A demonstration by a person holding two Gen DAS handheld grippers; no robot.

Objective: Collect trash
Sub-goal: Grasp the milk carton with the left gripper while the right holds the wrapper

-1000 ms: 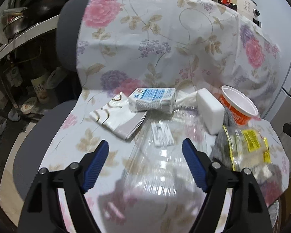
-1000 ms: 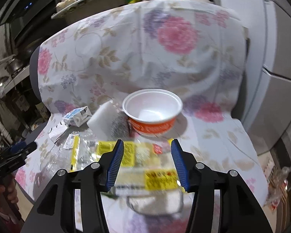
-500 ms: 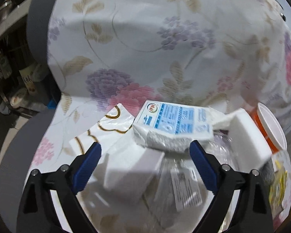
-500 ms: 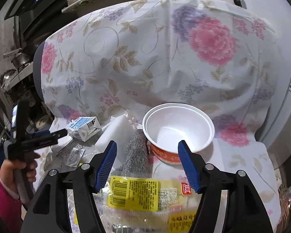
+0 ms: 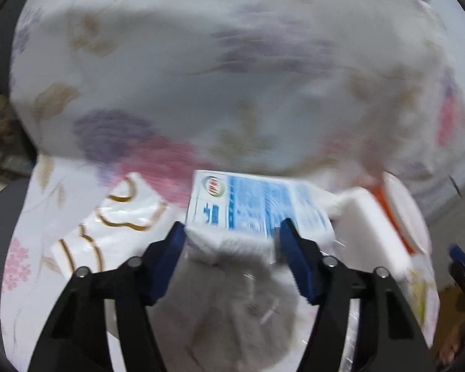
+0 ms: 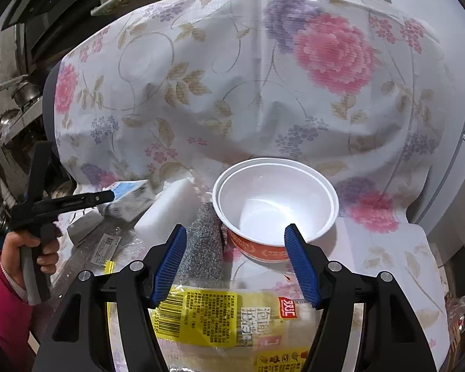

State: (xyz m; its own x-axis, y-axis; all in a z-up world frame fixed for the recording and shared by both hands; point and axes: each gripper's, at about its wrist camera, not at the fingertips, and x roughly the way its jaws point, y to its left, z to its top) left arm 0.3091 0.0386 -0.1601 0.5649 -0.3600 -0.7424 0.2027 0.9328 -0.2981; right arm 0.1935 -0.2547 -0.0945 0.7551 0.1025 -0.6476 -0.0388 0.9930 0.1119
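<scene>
A blue-and-white milk carton (image 5: 251,207) lies on a chair seat covered by a floral cloth (image 5: 201,71). My left gripper (image 5: 231,235) is open, its blue pads on either side of the carton's near end; the view is blurred. It shows from the side in the right wrist view (image 6: 108,197), at the carton (image 6: 133,198). My right gripper (image 6: 235,240) is open and empty, just in front of a white-and-orange paper bowl (image 6: 276,204). A yellow-printed clear wrapper (image 6: 226,319) lies under it.
A white foam block (image 6: 170,207), a grey scouring pad (image 6: 204,241), a folded white bag with gold print (image 5: 114,226) and clear plastic film with a label (image 6: 104,248) also lie on the seat. Kitchen shelves stand to the left, a white appliance (image 6: 458,161) to the right.
My left gripper has moved forward from the clear plastic to the milk carton and narrowed around it. My right gripper has moved forward from the wrapper to the bowl.
</scene>
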